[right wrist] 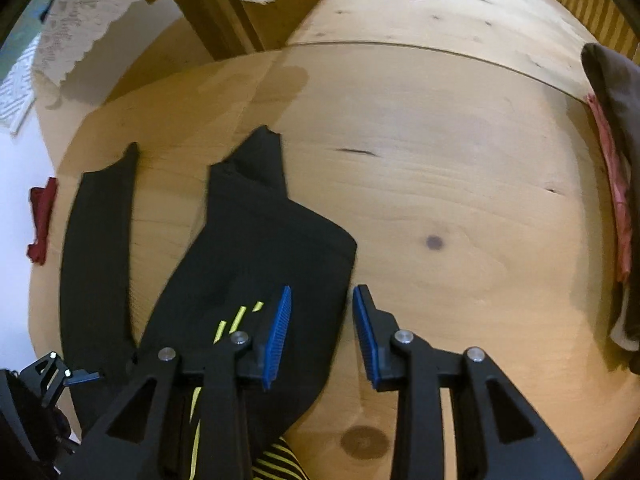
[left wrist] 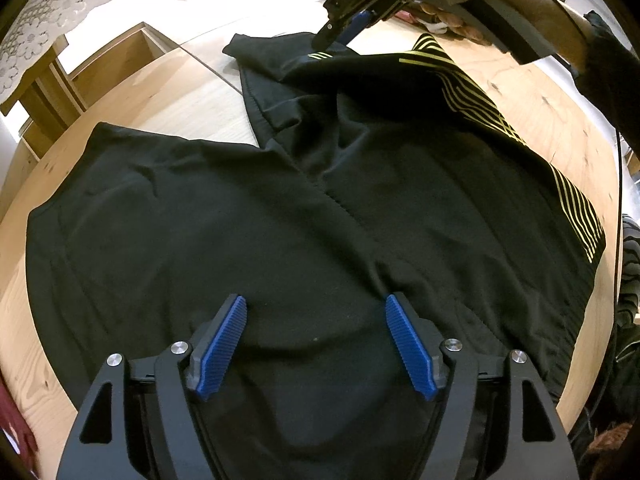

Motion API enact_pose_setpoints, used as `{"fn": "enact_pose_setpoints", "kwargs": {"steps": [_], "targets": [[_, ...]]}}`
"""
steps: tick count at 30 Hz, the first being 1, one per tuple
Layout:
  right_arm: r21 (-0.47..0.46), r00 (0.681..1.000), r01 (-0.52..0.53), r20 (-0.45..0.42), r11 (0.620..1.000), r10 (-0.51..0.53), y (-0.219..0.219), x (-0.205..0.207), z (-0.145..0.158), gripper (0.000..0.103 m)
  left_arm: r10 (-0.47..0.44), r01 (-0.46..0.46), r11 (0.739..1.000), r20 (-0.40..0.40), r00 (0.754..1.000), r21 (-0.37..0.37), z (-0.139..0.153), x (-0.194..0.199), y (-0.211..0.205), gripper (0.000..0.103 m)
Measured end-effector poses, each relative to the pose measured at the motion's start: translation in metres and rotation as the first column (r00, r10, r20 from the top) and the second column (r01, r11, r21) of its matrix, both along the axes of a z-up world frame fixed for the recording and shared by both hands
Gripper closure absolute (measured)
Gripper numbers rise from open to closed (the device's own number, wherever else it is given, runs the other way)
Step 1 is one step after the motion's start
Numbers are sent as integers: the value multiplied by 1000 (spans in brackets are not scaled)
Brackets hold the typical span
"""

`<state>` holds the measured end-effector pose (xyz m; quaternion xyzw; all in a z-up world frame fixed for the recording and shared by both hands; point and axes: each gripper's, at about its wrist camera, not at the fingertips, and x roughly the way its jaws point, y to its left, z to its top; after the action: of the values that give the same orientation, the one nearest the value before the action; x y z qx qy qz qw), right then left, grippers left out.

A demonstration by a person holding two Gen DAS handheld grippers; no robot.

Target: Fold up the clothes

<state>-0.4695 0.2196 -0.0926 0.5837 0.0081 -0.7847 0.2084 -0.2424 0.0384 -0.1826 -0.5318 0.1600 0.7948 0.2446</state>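
Note:
A black garment with yellow stripes (left wrist: 320, 208) lies spread on the wooden table (left wrist: 188, 92). My left gripper (left wrist: 316, 312) is open and empty, just above the garment's near middle. My right gripper shows in the left wrist view (left wrist: 344, 30) at the far end of the garment, over a folded-over part. In the right wrist view my right gripper (right wrist: 322, 300) is open, its left finger over the black fabric (right wrist: 260, 248) and its right finger over bare wood. A separate strip of the black garment (right wrist: 100, 248) lies to the left.
A dark and pink pile of clothes (right wrist: 616, 184) lies at the table's right edge. A red cloth (right wrist: 42, 220) sits off the left edge. Wooden chairs (left wrist: 80, 76) and a lace cloth (left wrist: 44, 20) stand beyond the table.

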Motion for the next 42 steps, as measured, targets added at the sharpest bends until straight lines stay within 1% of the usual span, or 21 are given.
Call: {"fn": "enact_pose_setpoints", "kwargs": {"steps": [1,4,8,10,11,14,15,16,17,18,20,23,25,27,30,35,37,38,39,41,42], "targets": [[-9,1000,-15,-9,1000,15,-2,2,0,100,0,0,1000,0,1000,0,0,0,0,32],[24,996,-62,-69,998,63,-11,13,6,101,0,0,1000,-2,1000,2,0,1,1,31],[190,979,-98,-156,977,129,-10,15,25,101,-7,7,1000,-4,1000,6,1,2,-1,30],[360,960,-33,-249,932,130,1,3,37,101,-8,8,1000,-4,1000,7,2,3,-2,29],[464,941,28,-312,886,134,7,-6,41,100,-8,8,1000,-5,1000,7,2,3,-3,29],[556,945,220,-326,801,-33,44,-42,46,90,-4,4,1000,0,1000,2,2,7,0,28],[523,943,248,-322,816,-80,54,-46,51,86,-3,3,1000,3,1000,0,2,7,1,28],[457,942,249,-320,854,-103,62,-41,59,79,-3,3,1000,5,1000,-2,2,7,2,28],[393,940,247,-320,886,-120,68,-34,67,62,-4,4,1000,7,1000,-5,2,6,2,28],[357,937,251,-323,900,-133,74,-22,74,48,-5,5,1000,9,1000,-7,2,6,2,28],[318,956,198,-273,927,-110,77,4,74,44,-6,6,1000,10,1000,-7,2,6,2,28],[216,982,72,-187,974,-32,76,63,60,44,-4,4,1000,9,1000,-6,3,7,2,28],[153,991,16,-137,988,5,73,107,44,44,1,-1,1000,14,1000,-5,4,7,2,30],[104,997,-27,-69,994,34,70,146,27,44,11,-11,1000,24,1000,-2,6,8,2,37],[97,996,-74,-34,993,78,63,199,11,44,13,-13,1000,-17,1000,6,22,21,-1,37],[119,992,-96,-64,988,104,50,261,0,45,-12,9,999,-82,997,-33,45,74,-17,36],[110,988,-96,-108,989,108,45,277,0,56,1,-4,999,-78,997,-46,43,91,-27,36],[93,988,-100,-112,991,110,43,281,0,72,7,-10,999,-68,998,-48,40,93,-33,36],[80,987,-104,-114,991,113,41,284,-1,79,9,-12,999,-54,998,-50,35,100,-37,36],[103,983,-131,-113,986,143,32,288,-8,81,8,-10,998,-26,1000,-63,24,114,-41,36],[131,981,-144,-110,981,159,26,289,-13,88,10,-11,997,-15,1000,-71,19,121,-42,36]]}}
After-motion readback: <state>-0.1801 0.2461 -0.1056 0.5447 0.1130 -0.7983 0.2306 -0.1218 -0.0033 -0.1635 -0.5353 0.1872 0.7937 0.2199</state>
